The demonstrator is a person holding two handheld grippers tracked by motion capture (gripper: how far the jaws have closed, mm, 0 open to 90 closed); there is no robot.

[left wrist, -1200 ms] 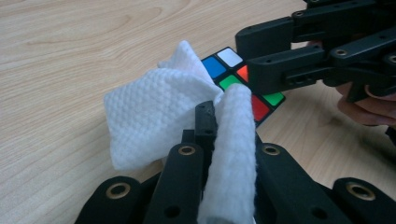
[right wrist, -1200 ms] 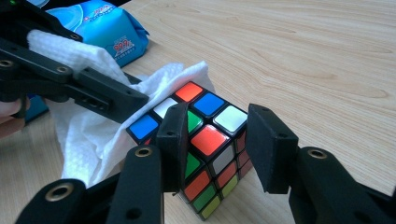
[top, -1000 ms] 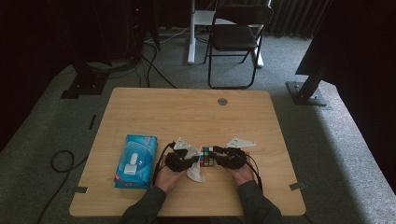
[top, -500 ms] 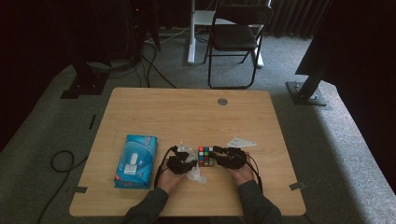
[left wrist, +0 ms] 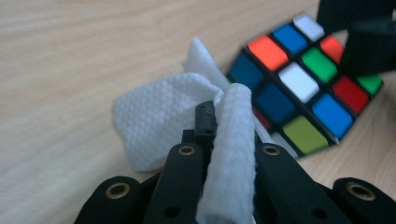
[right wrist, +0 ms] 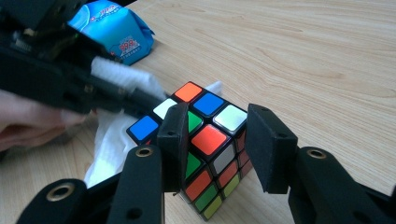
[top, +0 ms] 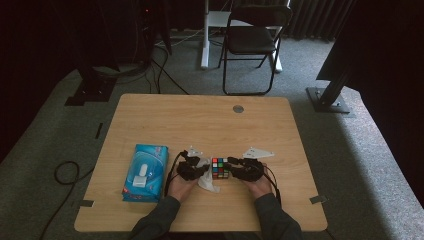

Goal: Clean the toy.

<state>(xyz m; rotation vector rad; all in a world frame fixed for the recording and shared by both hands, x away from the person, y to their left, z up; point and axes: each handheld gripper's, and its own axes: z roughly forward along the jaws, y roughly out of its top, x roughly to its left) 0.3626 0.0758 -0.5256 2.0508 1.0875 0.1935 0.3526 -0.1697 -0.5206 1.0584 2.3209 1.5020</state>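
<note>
A scrambled colour cube [top: 219,168] rests on the wooden table [top: 210,120] near its front edge. My right gripper [right wrist: 219,135] comes in from the right and is shut on the cube [right wrist: 210,139], one pad on each side. My left gripper [left wrist: 224,116] is shut on a folded white tissue [left wrist: 159,121] and holds it against the cube's [left wrist: 299,79] left side. In the high view the left gripper [top: 196,167] sits just left of the cube, with the tissue [top: 207,179] trailing onto the table below it, and the right gripper [top: 237,169] sits just right of it.
A blue tissue pack [top: 145,172] lies on the table to the left of my left hand. A round grommet [top: 238,108] is set near the table's far edge. A folding chair [top: 250,40] stands on the carpet beyond the table.
The tissue in the left gripper has shifted a little on the cube's left side, baring more of the cube's top. The right gripper and the cube have stayed put.
</note>
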